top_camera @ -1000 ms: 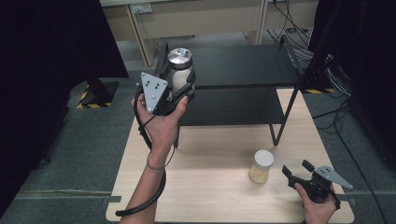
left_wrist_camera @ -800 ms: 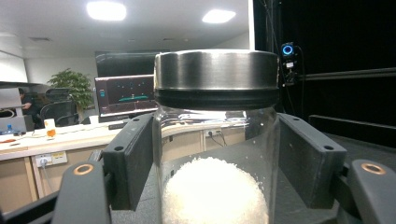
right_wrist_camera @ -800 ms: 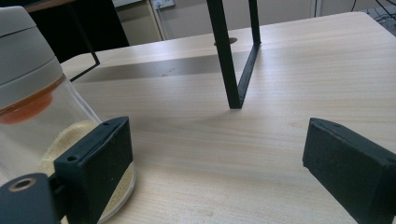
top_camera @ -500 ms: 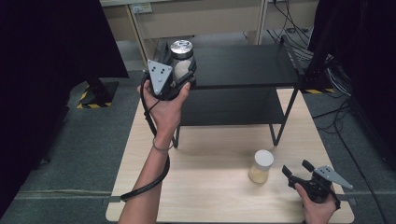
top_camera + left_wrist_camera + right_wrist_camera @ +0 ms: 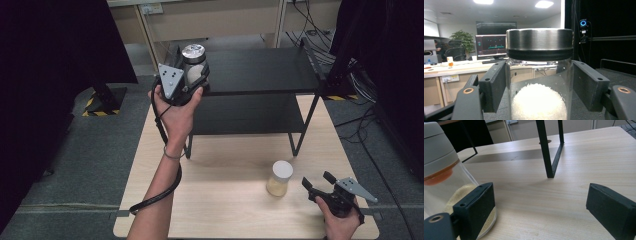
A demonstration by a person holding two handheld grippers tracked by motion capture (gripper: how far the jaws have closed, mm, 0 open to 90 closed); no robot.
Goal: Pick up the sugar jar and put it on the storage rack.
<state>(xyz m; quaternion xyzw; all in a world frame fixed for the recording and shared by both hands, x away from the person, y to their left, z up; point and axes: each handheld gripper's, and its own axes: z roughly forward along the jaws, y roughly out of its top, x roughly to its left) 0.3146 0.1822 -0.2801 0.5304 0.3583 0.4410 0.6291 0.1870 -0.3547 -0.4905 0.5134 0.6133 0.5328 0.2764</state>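
Observation:
A glass jar [image 5: 194,64] with a metal lid and white grains inside is held by my left gripper [image 5: 192,75] above the left end of the black rack's top shelf [image 5: 260,70]. In the left gripper view the jar [image 5: 539,82] stands upright between the two jaws, which press its sides. A second jar [image 5: 280,178] with a white lid and yellowish powder stands on the wooden table [image 5: 225,200]. My right gripper [image 5: 316,182] rests open on the table just right of it. In the right gripper view that jar [image 5: 446,177] sits by the left jaw, outside the gap.
The black two-level rack stands at the back of the table, its right leg [image 5: 549,150] close ahead in the right gripper view. The lower shelf [image 5: 250,115] is bare. Grey floor surrounds the table, with a desk and cables behind.
My left gripper has carried the metal-lidded jar up and back toward the rack's top shelf. The right gripper and the white-lidded jar have stayed put.

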